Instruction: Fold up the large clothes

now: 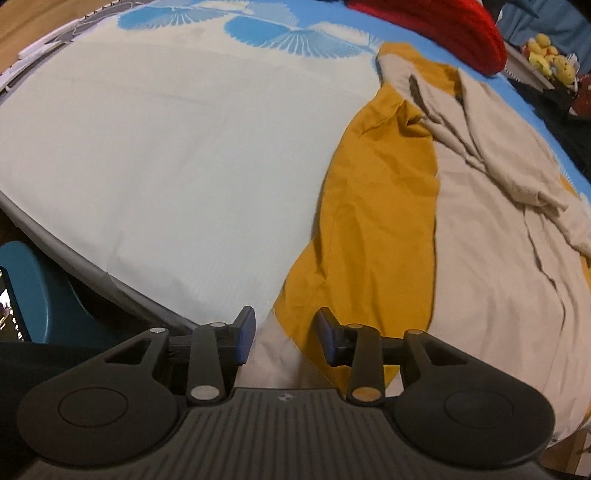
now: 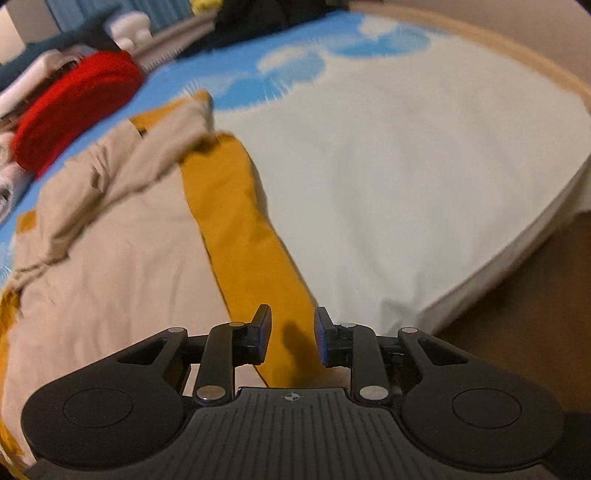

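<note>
Bed [image 1: 147, 147] under mustard-beige garment [image 1: 369, 206]

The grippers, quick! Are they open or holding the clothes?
Left gripper: open, nothing pinched, above the mustard-and-beige garment.
Right gripper: open, nothing pinched, above the same garment's mustard strip.

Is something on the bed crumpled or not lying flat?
Yes. The beige and mustard garment is mostly spread flat, but its beige sleeve lies bunched and twisted across the top part, near the red knit item. The bedsheet looks smooth.
</note>
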Tool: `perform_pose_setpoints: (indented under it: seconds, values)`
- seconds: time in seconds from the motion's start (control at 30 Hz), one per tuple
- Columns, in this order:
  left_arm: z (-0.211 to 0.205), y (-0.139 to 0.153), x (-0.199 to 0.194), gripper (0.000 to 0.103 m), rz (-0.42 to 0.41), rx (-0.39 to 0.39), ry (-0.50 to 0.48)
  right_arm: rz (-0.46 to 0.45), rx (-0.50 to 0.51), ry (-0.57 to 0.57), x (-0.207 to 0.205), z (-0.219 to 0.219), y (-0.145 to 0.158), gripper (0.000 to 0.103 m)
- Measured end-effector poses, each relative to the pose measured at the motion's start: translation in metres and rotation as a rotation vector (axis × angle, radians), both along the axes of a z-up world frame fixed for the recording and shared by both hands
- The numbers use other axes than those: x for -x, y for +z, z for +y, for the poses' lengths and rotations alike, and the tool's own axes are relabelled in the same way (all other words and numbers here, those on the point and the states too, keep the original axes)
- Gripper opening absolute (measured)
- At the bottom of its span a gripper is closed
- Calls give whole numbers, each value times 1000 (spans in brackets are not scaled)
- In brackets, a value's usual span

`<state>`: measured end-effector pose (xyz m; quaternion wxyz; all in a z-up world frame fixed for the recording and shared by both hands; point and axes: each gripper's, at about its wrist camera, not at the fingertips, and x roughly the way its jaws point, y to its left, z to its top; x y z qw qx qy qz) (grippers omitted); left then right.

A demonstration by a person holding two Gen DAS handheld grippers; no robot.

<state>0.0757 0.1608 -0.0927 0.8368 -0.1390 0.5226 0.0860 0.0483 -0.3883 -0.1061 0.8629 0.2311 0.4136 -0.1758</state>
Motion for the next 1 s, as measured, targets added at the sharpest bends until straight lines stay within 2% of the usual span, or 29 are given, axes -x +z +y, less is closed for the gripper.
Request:
perform_pose_setpoints:
  seconds: [0.1, 0.3, 0.4, 0.47, 0.53, 0.6, 0.77, 1.0]
  values:
    - [1, -6, 0, 41, 14, 5, 4, 35, 6, 8, -6, 1, -7, 28]
    - [-11, -12, -3, 40, 29, -21, -55, 71, 46, 39, -15, 7, -18, 42]
    - [-16, -12, -2, 29, 26, -33, -81, 78, 80, 70, -19, 12, -19, 42]
    - [-18, -10, -1, 16, 23, -41, -90, 78, 80, 77, -19, 13, -19, 35]
    - [-19, -7, 1, 10, 13, -37, -97, 80, 80, 85, -18, 13, -19, 15]
    - [-21, -4, 2, 7, 1, -43, -111, 68, 63, 98, -17, 13, -16, 7]
    - [-26, 18, 10, 4, -58, -20, -140, 14, 78, 125, -11, 20, 3, 2]
    - [-34, 78, 26, 3, -181, 8, -227, -163, 64, 165, 8, 30, 64, 2]
